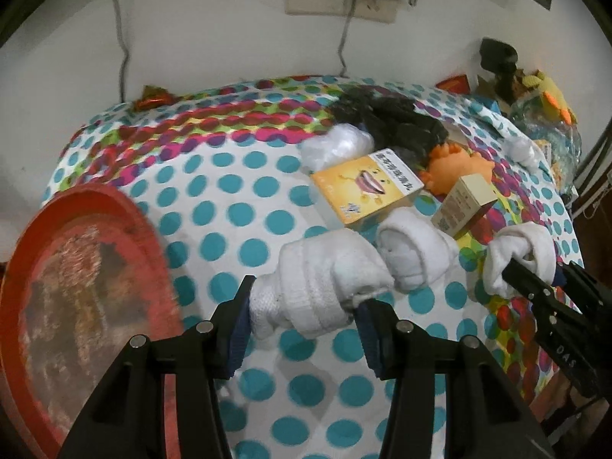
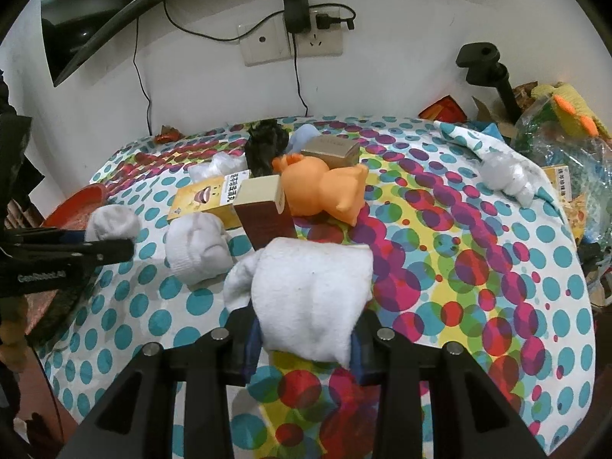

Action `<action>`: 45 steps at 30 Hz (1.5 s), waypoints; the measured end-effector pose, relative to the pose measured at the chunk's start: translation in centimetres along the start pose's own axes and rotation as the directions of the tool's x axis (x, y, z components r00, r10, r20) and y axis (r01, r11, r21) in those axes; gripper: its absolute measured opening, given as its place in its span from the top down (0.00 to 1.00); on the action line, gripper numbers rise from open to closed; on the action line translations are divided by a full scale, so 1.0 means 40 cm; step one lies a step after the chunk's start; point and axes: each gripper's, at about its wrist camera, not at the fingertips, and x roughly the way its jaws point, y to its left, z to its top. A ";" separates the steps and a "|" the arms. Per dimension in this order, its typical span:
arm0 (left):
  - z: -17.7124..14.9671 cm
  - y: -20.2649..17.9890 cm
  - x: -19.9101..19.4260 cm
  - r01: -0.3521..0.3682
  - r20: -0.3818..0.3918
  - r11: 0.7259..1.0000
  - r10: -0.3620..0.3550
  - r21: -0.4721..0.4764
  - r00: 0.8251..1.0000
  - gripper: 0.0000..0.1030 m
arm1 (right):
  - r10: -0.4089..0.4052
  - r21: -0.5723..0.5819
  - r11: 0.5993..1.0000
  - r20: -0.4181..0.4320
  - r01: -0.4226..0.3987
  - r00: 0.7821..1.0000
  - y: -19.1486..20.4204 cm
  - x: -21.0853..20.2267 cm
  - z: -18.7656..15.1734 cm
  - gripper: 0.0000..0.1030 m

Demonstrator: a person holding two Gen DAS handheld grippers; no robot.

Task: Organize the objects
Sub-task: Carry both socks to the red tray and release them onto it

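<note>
White rolled socks are the objects in hand: the left tool [image 1: 306, 306] is clamped on one rolled sock [image 1: 325, 283], the right tool [image 2: 306, 340] on another [image 2: 311, 298], both above the dotted tabletop [image 2: 478, 267]. A third sock bundle [image 2: 197, 250] lies between them, beside a yellow box [image 2: 206, 199] and an orange toy [image 2: 317, 191].
</note>
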 end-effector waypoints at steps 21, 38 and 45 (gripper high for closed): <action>-0.143 0.477 -0.120 -0.287 -0.054 0.920 0.283 -0.267 0.957 0.55 | -0.032 -0.017 0.999 0.032 0.033 0.999 0.043 -0.061 0.010 0.65; -0.229 0.687 -0.105 -0.333 -0.109 0.855 0.316 -0.397 0.942 0.55 | -0.019 -0.099 0.995 0.033 0.022 0.999 0.165 -0.069 0.026 0.65; -0.244 0.713 -0.090 -0.330 -0.117 0.854 0.310 -0.402 0.944 0.54 | 0.015 -0.154 0.988 0.022 -0.011 1.000 0.252 -0.056 0.037 0.65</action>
